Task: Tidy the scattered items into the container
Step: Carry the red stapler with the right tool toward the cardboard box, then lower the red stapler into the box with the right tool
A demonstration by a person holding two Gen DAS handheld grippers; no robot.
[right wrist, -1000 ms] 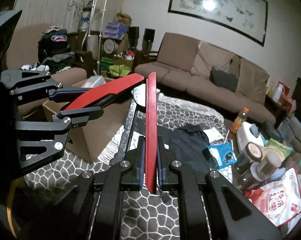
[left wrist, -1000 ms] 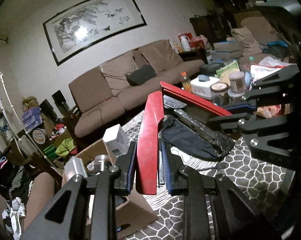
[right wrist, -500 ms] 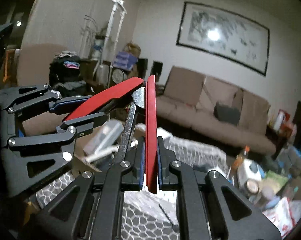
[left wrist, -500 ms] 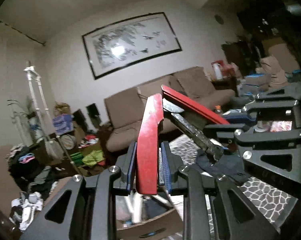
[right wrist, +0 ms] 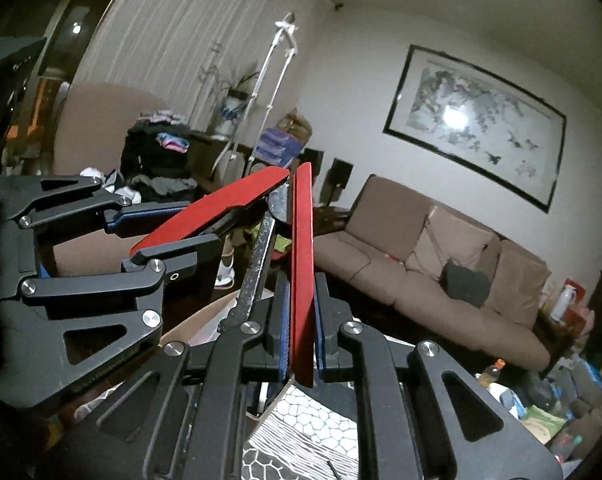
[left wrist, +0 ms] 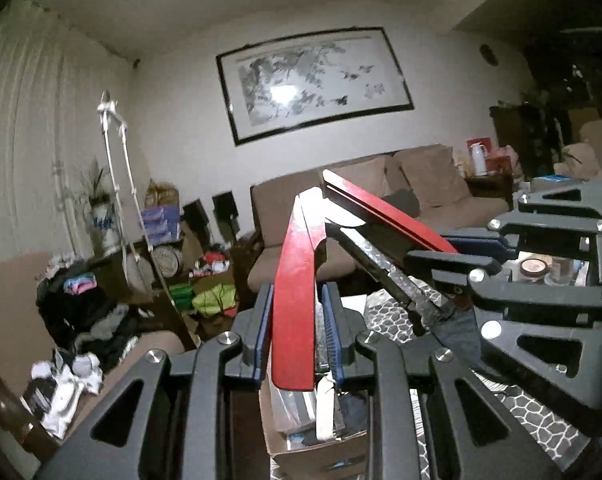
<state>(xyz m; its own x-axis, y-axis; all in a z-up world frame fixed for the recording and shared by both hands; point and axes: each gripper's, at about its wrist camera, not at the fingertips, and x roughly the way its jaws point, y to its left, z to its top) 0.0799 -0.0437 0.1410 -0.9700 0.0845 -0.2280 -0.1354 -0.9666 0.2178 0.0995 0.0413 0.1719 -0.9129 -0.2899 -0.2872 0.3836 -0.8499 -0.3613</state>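
A long tool with two red handles and a speckled metal blade is held up in the air by both grippers. My left gripper (left wrist: 299, 336) is shut on one red handle (left wrist: 297, 280). My right gripper (right wrist: 301, 328) is shut on the other red handle (right wrist: 303, 264). The blade (left wrist: 389, 276) hangs between the handles and shows in the right wrist view (right wrist: 255, 264). The cardboard box (left wrist: 321, 448) with several items inside sits below the grippers; its edge shows in the right wrist view (right wrist: 205, 320).
A brown sofa (right wrist: 421, 256) stands along the far wall under a framed painting (left wrist: 313, 80). A patterned rug (right wrist: 313, 424) lies below. Jars and packets crowd the table at the right (left wrist: 541, 268). Clothes pile up on the left (left wrist: 85, 312).
Both grippers have lifted and tilted upward with the red-handled tool. The rug and dark cloth have dropped out of view, and the box now sits below the fingers.
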